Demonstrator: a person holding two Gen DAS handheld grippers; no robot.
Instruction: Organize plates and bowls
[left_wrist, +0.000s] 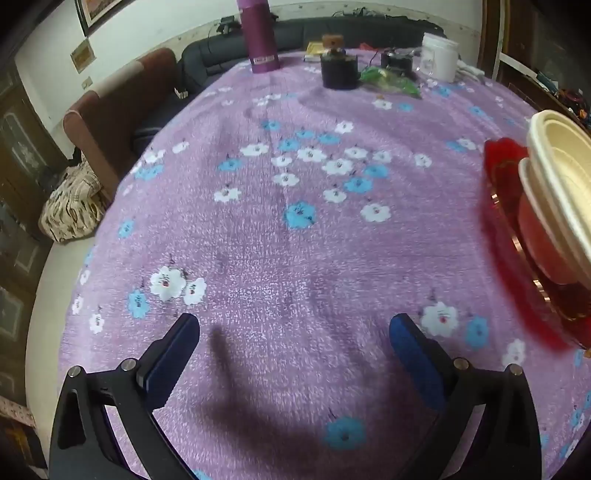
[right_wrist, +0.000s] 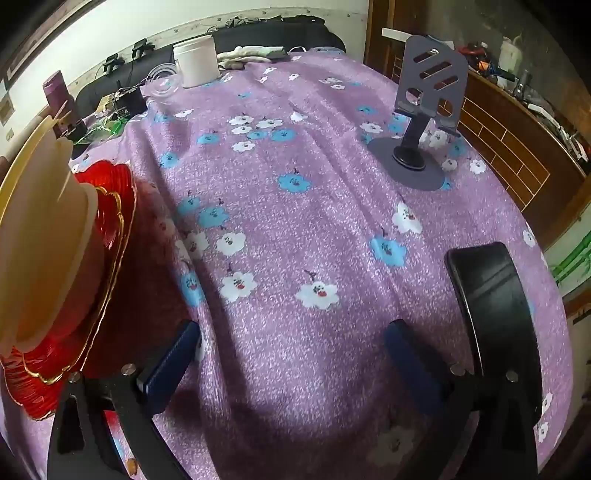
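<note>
Cream bowls (left_wrist: 561, 192) on red plates (right_wrist: 107, 236) — between both | grippers (left_wrist: 295, 354) (right_wrist: 291, 350) wide, empty

Bowls (left_wrist: 554, 177) sit stacked on plates (left_wrist: 506, 206) at the table's (left_wrist: 295, 240) right side in the left view, left in the right view. A bottle (left_wrist: 260, 37), jars (left_wrist: 338, 68) and tub (left_wrist: 439, 55) stand at the far edge. A stand (right_wrist: 424, 110) stands far right.

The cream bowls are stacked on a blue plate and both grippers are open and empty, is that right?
Not quite: the plate under the cream bowls is red with a gold rim, not blue, as the right wrist view shows. The left gripper and right gripper are indeed open and empty.
</note>
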